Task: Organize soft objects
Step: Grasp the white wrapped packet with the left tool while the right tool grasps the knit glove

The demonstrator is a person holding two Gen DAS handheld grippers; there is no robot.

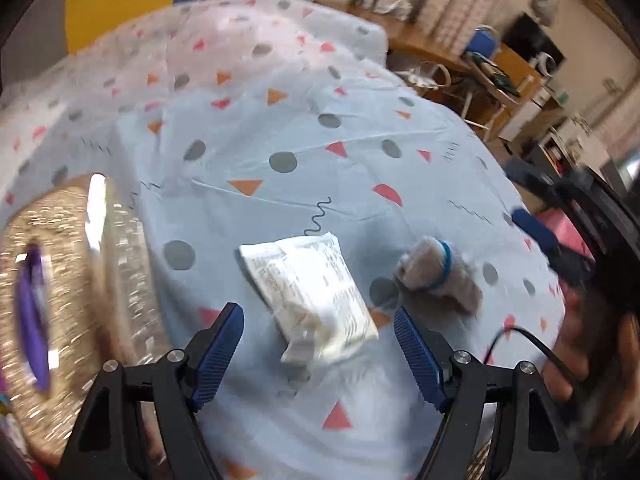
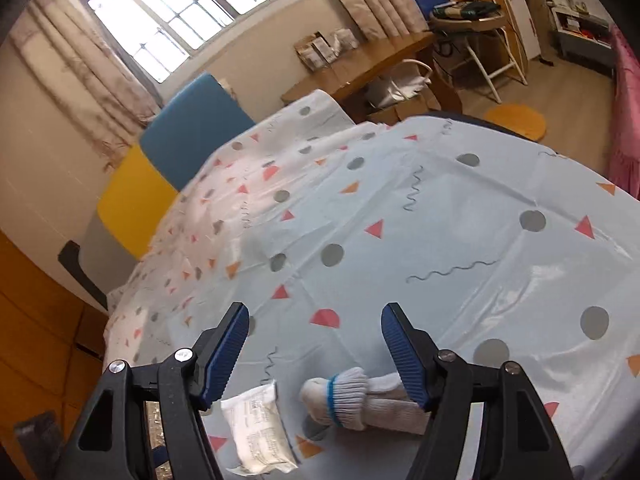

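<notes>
A white printed soft packet (image 1: 312, 292) lies on the light blue patterned sheet (image 1: 304, 140). My left gripper (image 1: 317, 310) hovers over the packet's near end, open and not touching it. Just right of the packet lies a rolled grey-white knit glove (image 1: 436, 276) with a blue band. At the left stands a woven basket (image 1: 68, 280) with something purple inside. In the right wrist view the packet (image 2: 256, 428) and the glove roll (image 2: 352, 400) lie low in the picture. My right gripper (image 2: 315, 308) is open and empty above them. One of its blue pads (image 1: 534, 228) shows at the right of the left wrist view.
A hand (image 1: 592, 360) and a black cable (image 1: 532, 340) are at the right edge. The sheet (image 2: 440, 220) stretches far ahead. Blue and yellow panels (image 2: 192, 132) stand at its far end. Beyond are a wooden desk (image 2: 360, 68), a white chair (image 2: 480, 40) and pink fabric (image 2: 624, 120).
</notes>
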